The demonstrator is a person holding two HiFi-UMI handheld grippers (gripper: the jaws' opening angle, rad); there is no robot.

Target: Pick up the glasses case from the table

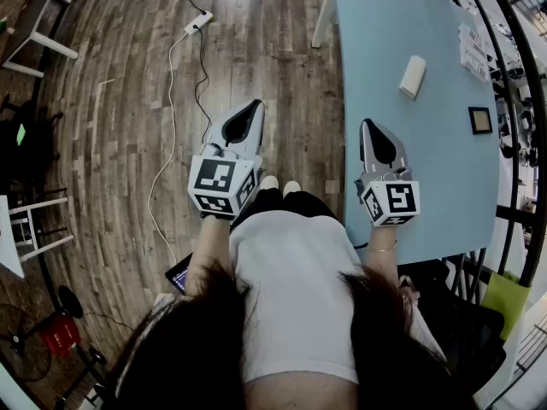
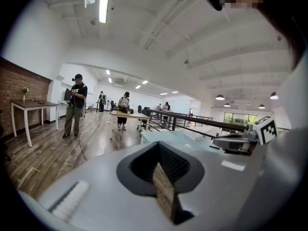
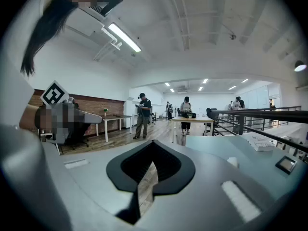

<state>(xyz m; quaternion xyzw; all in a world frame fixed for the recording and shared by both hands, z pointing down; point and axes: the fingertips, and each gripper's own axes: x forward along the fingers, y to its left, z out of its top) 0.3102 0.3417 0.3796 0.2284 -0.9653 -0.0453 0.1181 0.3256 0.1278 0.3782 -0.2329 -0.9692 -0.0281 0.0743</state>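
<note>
The glasses case [image 1: 412, 77] is a small cream oblong lying on the light blue table [image 1: 385, 32], ahead of me and to the right; in the right gripper view the case [image 3: 233, 162] is a small pale block. My right gripper [image 1: 369, 125] hovers over the table's near left part, well short of the case, jaws shut on nothing. My left gripper [image 1: 253, 105] is held over the wooden floor left of the table, also shut and empty. Both grippers point almost level. In their own views the left gripper [image 2: 159, 160] and the right gripper [image 3: 152, 160] show jaws pressed together.
A small dark-framed square [image 1: 480, 120] and printed sheets [image 1: 474, 54] lie on the table's far right. A metal railing [image 1: 513, 101] runs beyond the table. A white power strip [image 1: 198, 21] and its cable lie on the floor. Several people [image 3: 143, 114] stand far off by other tables.
</note>
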